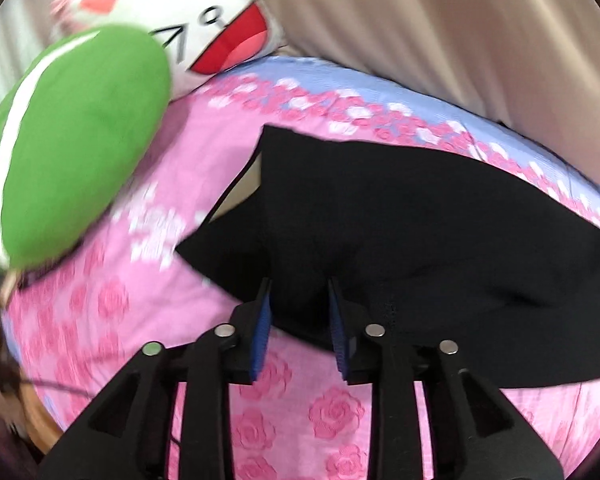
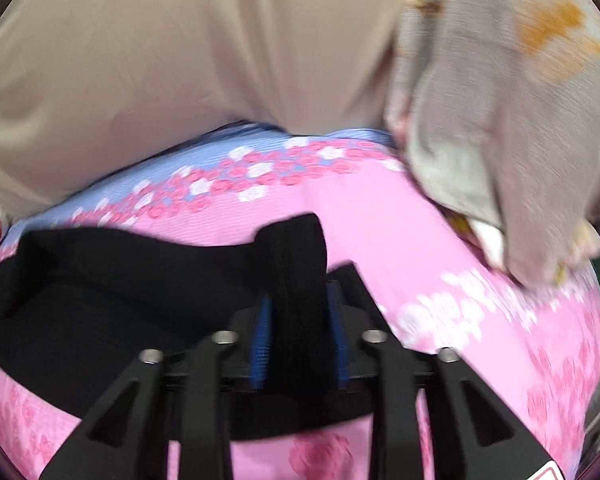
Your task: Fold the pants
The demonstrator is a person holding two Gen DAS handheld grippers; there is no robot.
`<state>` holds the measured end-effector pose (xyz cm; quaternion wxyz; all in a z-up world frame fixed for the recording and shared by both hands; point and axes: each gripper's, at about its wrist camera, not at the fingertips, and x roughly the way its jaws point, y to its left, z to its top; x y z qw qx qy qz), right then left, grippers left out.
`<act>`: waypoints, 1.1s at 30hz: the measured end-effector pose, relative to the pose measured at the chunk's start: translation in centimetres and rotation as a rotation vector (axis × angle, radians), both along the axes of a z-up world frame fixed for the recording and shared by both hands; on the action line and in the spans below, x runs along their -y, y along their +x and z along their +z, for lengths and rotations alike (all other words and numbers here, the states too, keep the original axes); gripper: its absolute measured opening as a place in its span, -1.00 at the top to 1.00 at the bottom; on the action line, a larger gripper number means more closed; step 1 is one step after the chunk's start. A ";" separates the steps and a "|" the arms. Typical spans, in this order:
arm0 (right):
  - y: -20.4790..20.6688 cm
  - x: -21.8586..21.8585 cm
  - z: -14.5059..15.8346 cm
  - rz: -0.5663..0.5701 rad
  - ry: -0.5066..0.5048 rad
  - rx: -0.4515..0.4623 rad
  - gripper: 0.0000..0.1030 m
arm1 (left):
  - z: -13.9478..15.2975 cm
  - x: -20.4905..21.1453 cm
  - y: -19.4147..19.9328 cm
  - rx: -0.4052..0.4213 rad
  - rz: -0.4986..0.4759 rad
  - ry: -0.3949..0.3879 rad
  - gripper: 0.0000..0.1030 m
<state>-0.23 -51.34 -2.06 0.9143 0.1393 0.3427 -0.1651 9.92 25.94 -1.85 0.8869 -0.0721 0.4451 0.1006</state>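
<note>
A bunched edge of the black pants (image 2: pixel 300 264) is pinched between the right gripper (image 2: pixel 298 300) pads, presumably for carrying a fold over; the left gripper (image 1: pixel 298 292) stands apart above the pants' (image 1: pixel 400 232) near hem, on the pink bedsheet (image 1: pixel 100 312)

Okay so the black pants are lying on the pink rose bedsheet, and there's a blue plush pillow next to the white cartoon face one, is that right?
Not quite: the plush pillow is green, not blue, as the left wrist view shows. The rest holds: the black pants lie on the pink rose bedsheet, and the green pillow sits beside the white cartoon-face pillow.
</note>
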 end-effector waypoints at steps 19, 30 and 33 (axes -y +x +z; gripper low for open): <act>-8.5 -8.9 2.4 -0.016 0.045 0.096 0.10 | 3.5 -2.9 0.3 0.165 0.128 -0.477 0.82; -1.2 -11.3 -0.1 0.137 0.472 0.136 -0.07 | -2.5 -3.5 1.0 -0.008 0.180 -0.307 0.79; 2.8 -12.4 -0.4 0.192 0.553 0.113 -0.14 | -2.6 -3.6 1.0 -0.013 0.179 -0.295 0.77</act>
